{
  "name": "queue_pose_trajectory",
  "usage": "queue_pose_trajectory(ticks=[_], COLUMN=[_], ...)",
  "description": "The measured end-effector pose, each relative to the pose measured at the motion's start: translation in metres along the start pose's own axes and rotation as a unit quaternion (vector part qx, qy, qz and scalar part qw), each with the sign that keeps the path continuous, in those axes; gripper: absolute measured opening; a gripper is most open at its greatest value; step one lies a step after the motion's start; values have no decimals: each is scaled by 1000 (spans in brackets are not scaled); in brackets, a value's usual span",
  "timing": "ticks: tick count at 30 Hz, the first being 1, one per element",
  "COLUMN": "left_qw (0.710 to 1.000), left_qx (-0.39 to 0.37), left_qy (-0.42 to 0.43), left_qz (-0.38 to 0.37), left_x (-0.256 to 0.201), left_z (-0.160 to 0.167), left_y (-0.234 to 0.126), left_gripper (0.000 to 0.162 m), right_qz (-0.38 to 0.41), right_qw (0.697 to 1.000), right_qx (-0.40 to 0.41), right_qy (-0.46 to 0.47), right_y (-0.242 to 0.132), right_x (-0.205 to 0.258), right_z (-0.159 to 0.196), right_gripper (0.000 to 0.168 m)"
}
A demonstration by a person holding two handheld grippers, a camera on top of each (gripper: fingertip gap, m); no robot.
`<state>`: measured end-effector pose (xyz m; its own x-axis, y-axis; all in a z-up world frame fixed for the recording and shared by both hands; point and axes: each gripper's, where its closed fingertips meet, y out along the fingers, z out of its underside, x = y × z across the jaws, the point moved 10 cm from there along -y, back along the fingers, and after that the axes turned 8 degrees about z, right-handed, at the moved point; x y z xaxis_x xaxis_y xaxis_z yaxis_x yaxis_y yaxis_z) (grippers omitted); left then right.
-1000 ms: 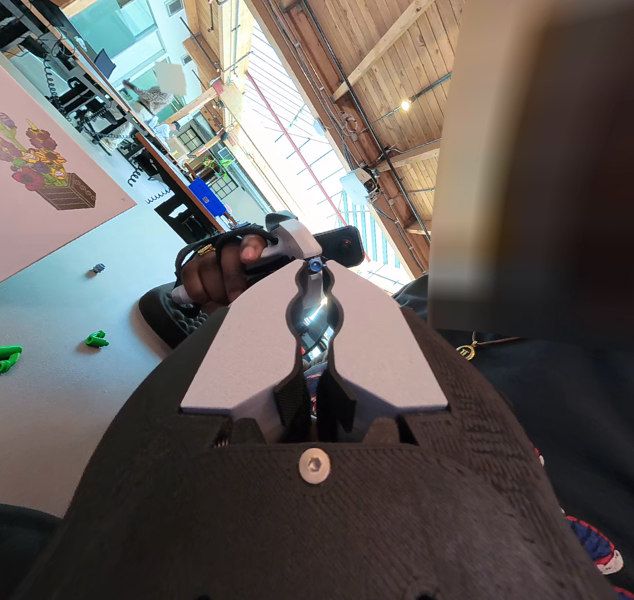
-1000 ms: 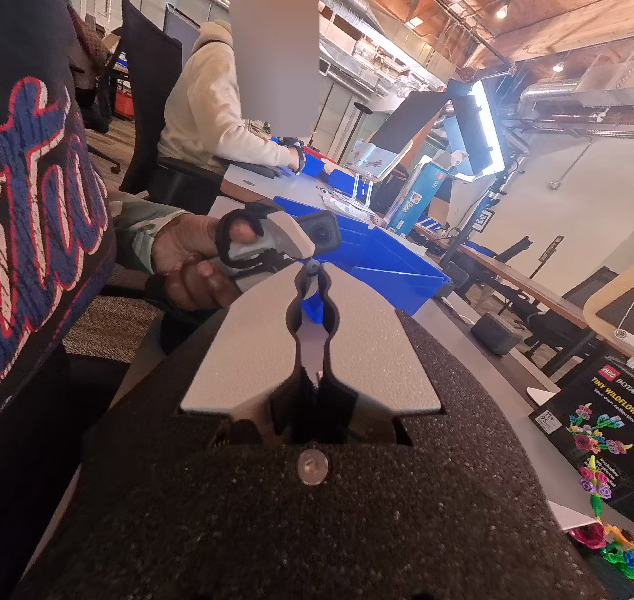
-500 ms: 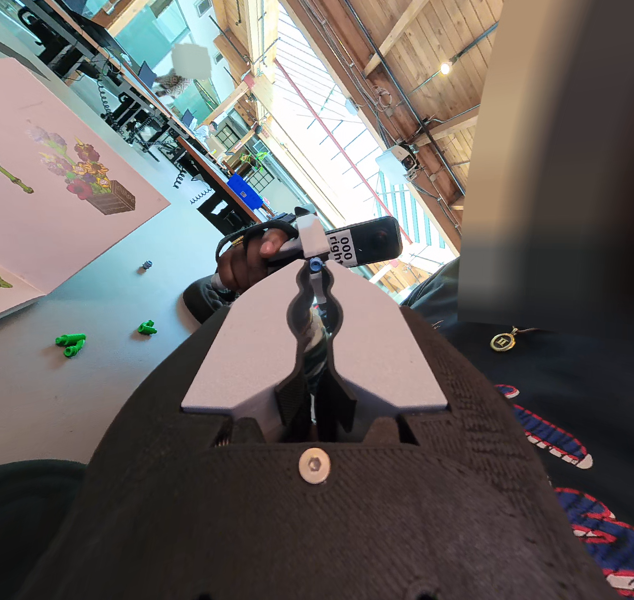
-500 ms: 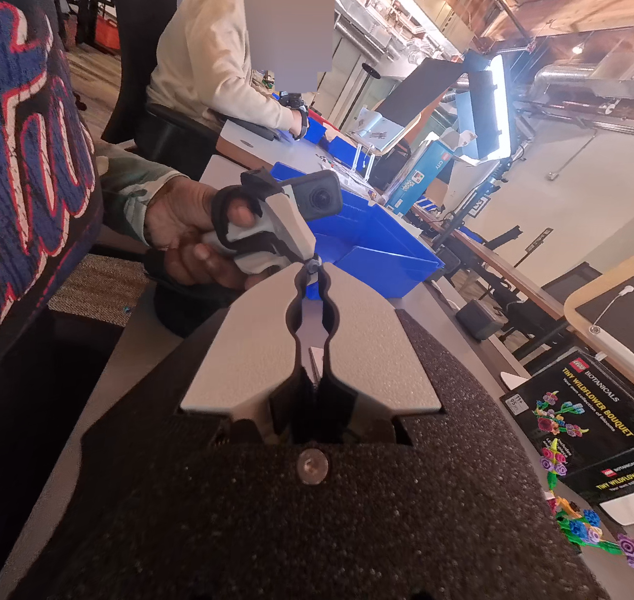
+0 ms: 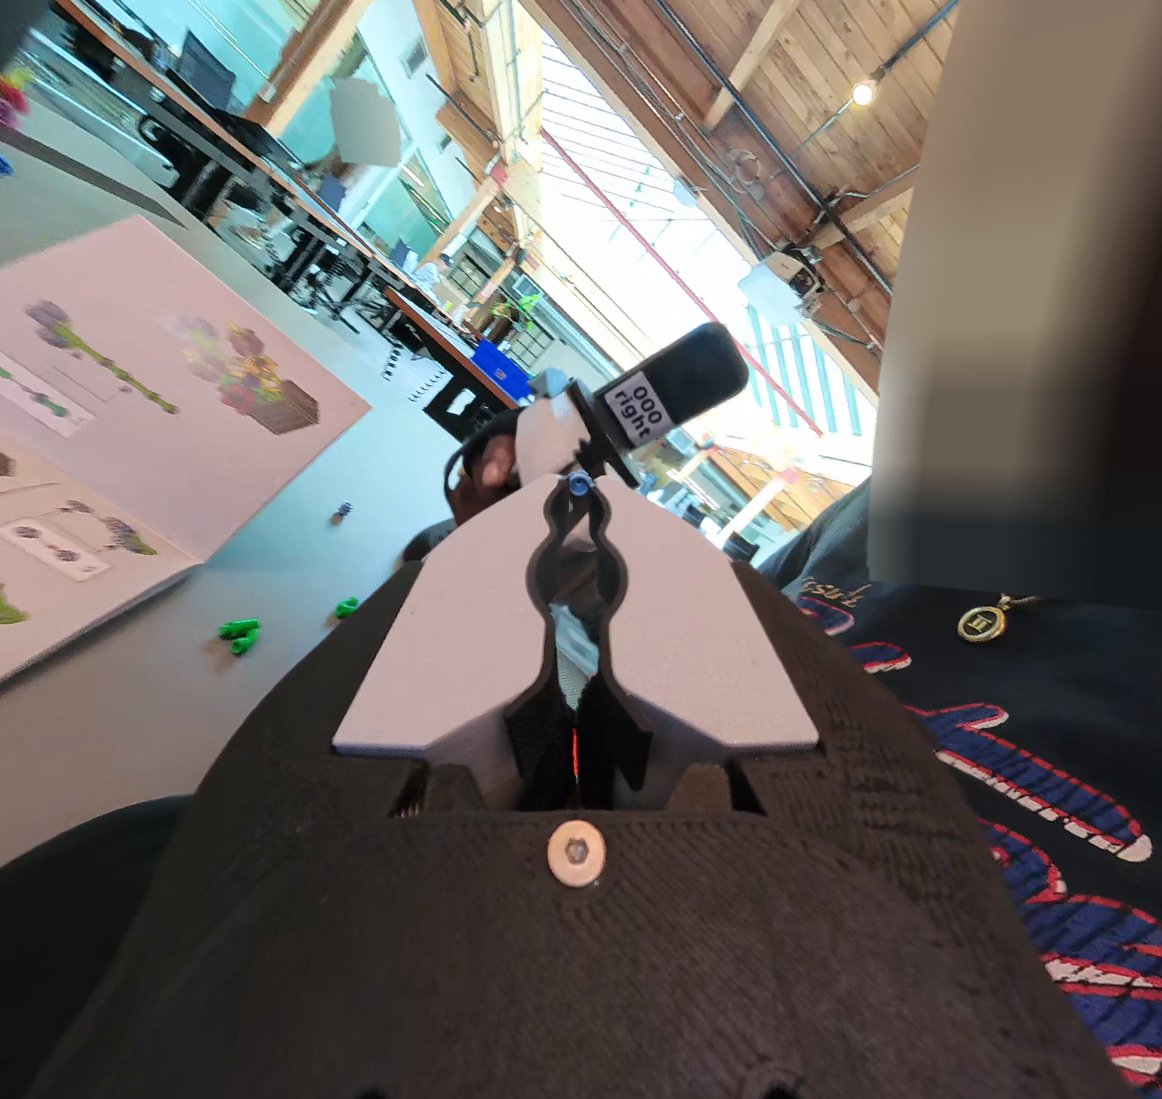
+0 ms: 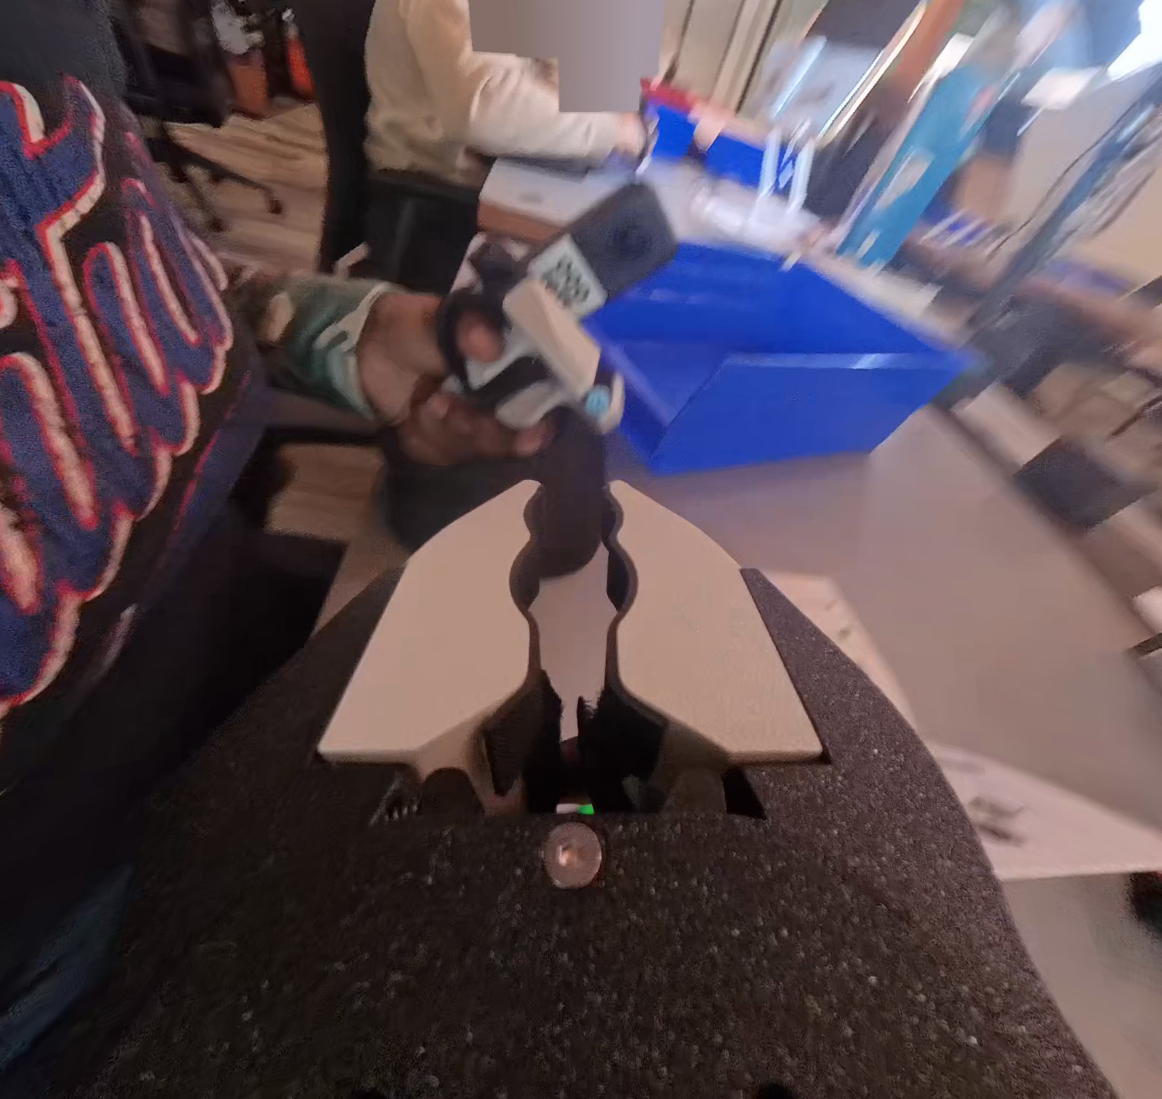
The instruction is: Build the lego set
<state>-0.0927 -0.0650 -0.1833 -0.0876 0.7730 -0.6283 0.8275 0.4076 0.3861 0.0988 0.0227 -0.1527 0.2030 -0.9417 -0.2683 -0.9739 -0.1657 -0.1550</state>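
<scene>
1. Up off the tabletop (image 5: pixel 188 723), left claw (image 5: pixel 577 493) pinched on a small blue piece (image 5: pixel 577 485) at its tips.
2. Well apart, right claw (image 6: pixel 569 493) parted, gripping nothing.
3. Loose green pieces (image 5: pixel 239 635) left of the left claw, beside the instruction booklet (image 5: pixel 126 440).

Each hand-held gripper has two pale grey fingers with wavy black inner edges, set in a rough black body with one silver screw (image 5: pixel 576 853) in the middle. The left hand-held gripper (image 5: pixel 578 493) and the right hand-held gripper (image 6: pixel 569 490) look alike. The person wears a dark top (image 5: pixel 1037 754) with blue letters edged in red and white, a gold pendant (image 5: pixel 978 623), and a green patterned sleeve (image 6: pixel 314 339).
</scene>
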Motion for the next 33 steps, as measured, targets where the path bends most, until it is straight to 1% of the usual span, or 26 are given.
queue_pose_trajectory(ticks=[2,3,4,6,8,11,13,18,22,26,33], left_qw=[1000,999,998,998,998,998,998,999,998,999,999], left_qx=[-6,-6,-9,-23,-31,-27,-25,-24,-22,-17,-3], left_qy=[19,30,38,36,37,42,45,45,50,50,52], left_qz=[-19,-32,-41,-34,-31,-27,-23,-11,-9,-9,-13], left_x=[-1,-1,0,0,1,1,0,0,-2,-1,-1], left_z=[-4,-6,-6,-7,-7,-6,-5,-5,-4,-4,-3], left_y=[-7,-10,-13,-16,-17,-17,-17,-18,-18,-18,-15], left_gripper=[6,6,6,6,6,6,6,6,6,6,6], right_qz=[-56,-83,-101,-124,-138,-132,-124,-96,-75,-66,-71], right_qw=[994,987,976,953,938,931,928,929,935,942,946], right_qx=[82,132,184,272,312,334,347,353,339,325,314], right_qy=[42,50,52,48,56,70,63,59,67,49,38], right_y=[-7,-9,-10,-7,-1,7,10,6,1,3,-3], right_x=[-5,-5,-2,5,13,20,23,24,26,27,25], right_z=[9,14,19,31,39,46,48,47,51,50,47], right_gripper=[18,18,18,17,17,17,16,16,15,5,4])
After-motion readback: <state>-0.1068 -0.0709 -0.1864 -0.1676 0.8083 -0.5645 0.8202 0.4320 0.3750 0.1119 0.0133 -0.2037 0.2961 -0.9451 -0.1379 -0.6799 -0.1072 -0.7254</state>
